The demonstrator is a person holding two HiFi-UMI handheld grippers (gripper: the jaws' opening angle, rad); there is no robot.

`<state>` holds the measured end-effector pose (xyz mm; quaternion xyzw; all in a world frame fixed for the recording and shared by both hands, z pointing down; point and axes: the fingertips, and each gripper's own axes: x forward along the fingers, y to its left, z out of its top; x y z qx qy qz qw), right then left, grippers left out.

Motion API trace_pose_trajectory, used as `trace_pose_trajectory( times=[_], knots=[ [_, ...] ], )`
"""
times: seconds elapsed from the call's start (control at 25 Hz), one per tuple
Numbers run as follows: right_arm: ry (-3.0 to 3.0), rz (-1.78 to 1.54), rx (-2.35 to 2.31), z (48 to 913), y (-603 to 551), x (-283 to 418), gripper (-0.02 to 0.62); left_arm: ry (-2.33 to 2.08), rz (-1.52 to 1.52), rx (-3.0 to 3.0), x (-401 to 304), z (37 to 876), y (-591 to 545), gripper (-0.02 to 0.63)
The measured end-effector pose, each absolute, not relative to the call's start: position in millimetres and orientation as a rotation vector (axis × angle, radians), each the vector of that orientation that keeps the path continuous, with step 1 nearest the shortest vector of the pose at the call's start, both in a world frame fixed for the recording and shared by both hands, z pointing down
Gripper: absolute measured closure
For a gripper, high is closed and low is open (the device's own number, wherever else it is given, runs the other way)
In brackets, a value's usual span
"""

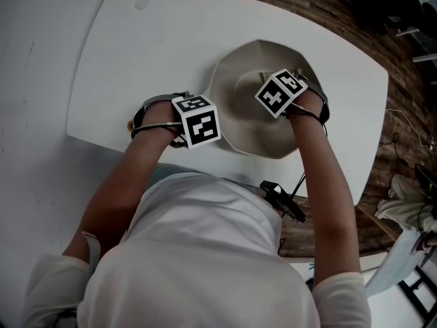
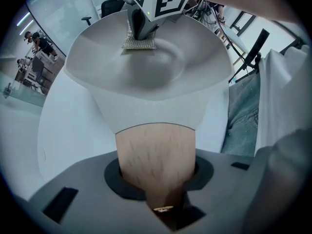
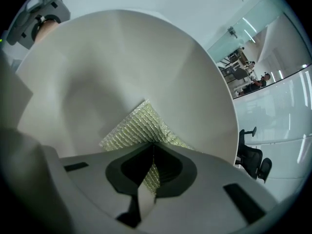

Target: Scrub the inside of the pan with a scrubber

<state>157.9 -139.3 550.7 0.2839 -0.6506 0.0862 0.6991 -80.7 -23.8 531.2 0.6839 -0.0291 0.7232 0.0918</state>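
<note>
Showing pale pan (image 1: 235,108), wooden handle (image 2: 156,150) clamped in left gripper (image 2: 157,177) jaws; right gripper (image 3: 150,168) jaws pinch yellow-green mesh scrubber (image 3: 139,128).

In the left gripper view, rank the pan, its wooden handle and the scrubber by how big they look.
1. pan: spans most of the upper picture.
2. wooden handle: looks big, but it is nearest the camera, so its rank is unsure.
3. scrubber: small, on the pan's far side.
</note>
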Motion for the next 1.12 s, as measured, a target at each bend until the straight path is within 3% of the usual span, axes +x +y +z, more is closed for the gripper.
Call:
trace_pose_trajectory(
  times=[1.12],
  knots=[
    [-1.924,0.359,0.94,537,-166,67,0.569,-0.091,2.179,2.067,-82,533,-26,0.465]
  ],
)
